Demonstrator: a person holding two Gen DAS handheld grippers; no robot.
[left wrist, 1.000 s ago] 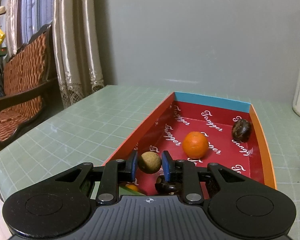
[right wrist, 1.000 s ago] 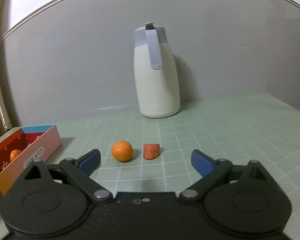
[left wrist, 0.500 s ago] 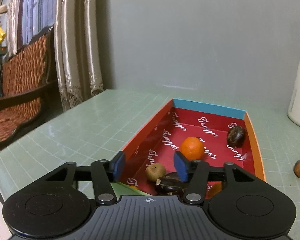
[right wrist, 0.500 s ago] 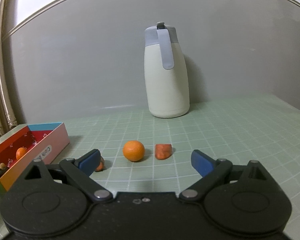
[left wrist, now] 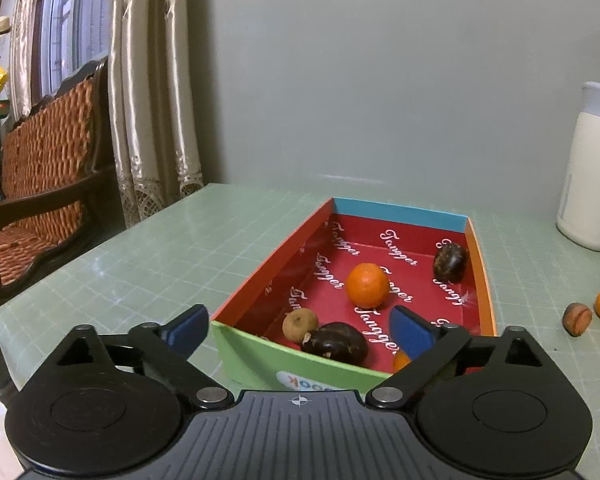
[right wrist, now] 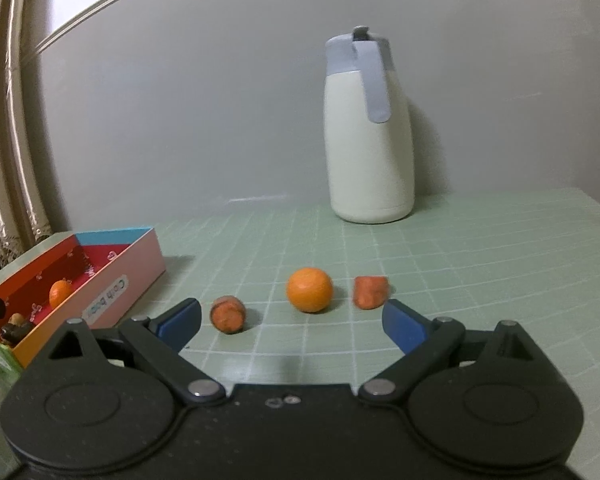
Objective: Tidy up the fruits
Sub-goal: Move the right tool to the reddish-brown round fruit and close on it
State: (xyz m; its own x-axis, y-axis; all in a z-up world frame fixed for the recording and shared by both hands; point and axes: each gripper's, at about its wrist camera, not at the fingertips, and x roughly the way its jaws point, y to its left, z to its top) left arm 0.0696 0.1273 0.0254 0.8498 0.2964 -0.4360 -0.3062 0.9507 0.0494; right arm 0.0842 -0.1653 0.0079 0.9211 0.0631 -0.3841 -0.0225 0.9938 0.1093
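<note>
A red-lined cardboard box (left wrist: 400,210) holds an orange (left wrist: 367,285), a small tan round fruit (left wrist: 299,324), a dark brown fruit (left wrist: 335,345) near the front and another (left wrist: 450,262) at the back right. My left gripper (left wrist: 300,332) is open and empty above the box's near end. My right gripper (right wrist: 292,322) is open and empty above the table. Ahead of it lie an orange (right wrist: 309,289) and two carrot pieces (right wrist: 228,314) (right wrist: 370,292). The box also shows in the right wrist view (right wrist: 124,276), at the left.
A white jug with a grey lid (right wrist: 369,136) stands at the back by the wall. A wicker chair (left wrist: 40,184) and curtains (left wrist: 152,92) are left of the green gridded table (left wrist: 140,256), whose left edge is close.
My left gripper let go of the tan fruit, which now lies in the box, opened wide and pulled back. My right gripper moved left, bringing a second carrot piece into view.
</note>
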